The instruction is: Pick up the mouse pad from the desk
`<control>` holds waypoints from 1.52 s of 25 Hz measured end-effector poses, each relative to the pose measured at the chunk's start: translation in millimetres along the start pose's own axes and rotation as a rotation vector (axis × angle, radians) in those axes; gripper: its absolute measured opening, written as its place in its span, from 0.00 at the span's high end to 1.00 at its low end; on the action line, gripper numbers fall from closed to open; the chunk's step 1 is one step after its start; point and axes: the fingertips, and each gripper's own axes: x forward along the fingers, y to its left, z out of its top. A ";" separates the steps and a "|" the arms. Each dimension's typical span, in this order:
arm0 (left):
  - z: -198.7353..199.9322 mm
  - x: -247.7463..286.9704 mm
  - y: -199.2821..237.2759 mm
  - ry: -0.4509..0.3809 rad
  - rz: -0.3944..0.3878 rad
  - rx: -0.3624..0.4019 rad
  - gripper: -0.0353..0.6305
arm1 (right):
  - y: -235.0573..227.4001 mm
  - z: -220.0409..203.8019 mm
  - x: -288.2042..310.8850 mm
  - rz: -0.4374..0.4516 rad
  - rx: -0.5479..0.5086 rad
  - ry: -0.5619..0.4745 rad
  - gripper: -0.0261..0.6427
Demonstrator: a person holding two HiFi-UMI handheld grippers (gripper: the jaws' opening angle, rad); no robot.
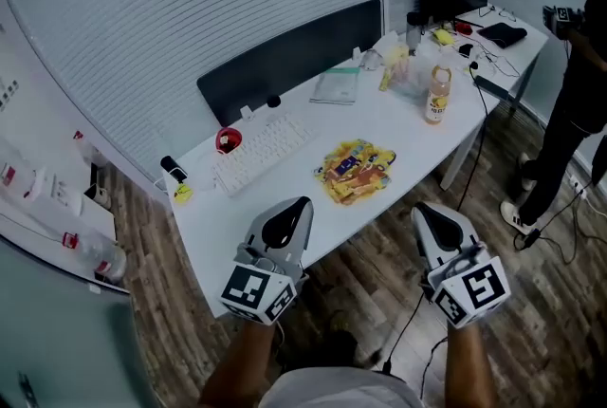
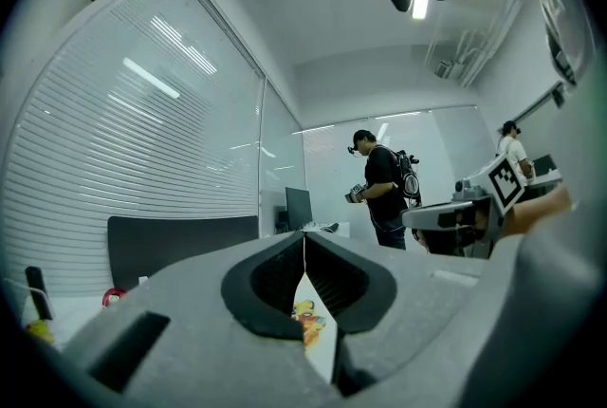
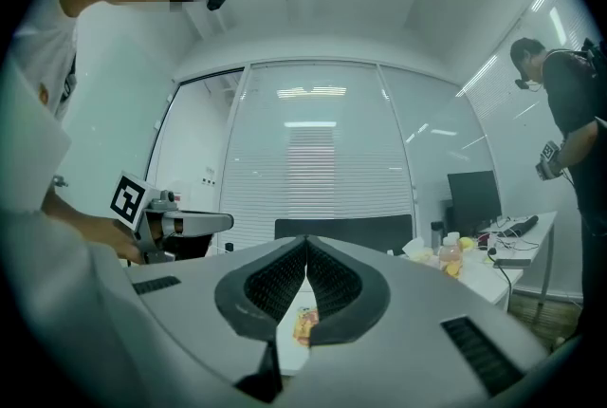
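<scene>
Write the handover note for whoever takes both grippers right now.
Left gripper: jaws shut, nothing between them, held level just short of the desk's near edge.
Right gripper: jaws shut, empty, level, over the floor in front of the desk.
Mouse pad: the colourful printed one, lying flat on the white desk near its front edge, right of the keyboard. Neither gripper touches it.
Done: the grippers are lined up facing the pad.
Left: open a gripper, reach the pad's edge, close on it and lift it off the desk.

Grey left tool (image 1: 302, 202) and right tool (image 1: 420, 209), black inside, carry black-and-white square markers; the person's top is white.
</scene>
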 end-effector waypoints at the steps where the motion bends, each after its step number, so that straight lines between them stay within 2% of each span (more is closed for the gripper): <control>1: -0.7 5.5 7.4 0.002 0.000 0.000 0.92 | -2.7 -1.3 8.8 -0.001 -0.003 0.004 0.94; 14: -39.5 60.5 80.0 0.036 -0.034 -0.053 0.92 | -26.2 -24.2 92.5 -0.046 -0.023 0.076 0.94; 19: -54.0 76.4 93.8 0.049 -0.065 -0.056 0.92 | -29.6 -33.2 112.3 -0.055 -0.038 0.116 0.94; 27: -68.9 86.6 105.4 0.068 -0.079 -0.103 0.92 | -35.5 -42.9 124.3 -0.078 -0.052 0.187 0.94; 33: -88.7 98.5 107.4 0.139 -0.087 -0.125 0.92 | -45.9 -59.8 136.5 -0.070 -0.058 0.231 0.94; 38: -110.9 107.1 112.7 0.220 -0.057 -0.145 0.92 | -60.4 -80.7 148.3 -0.050 -0.062 0.279 0.94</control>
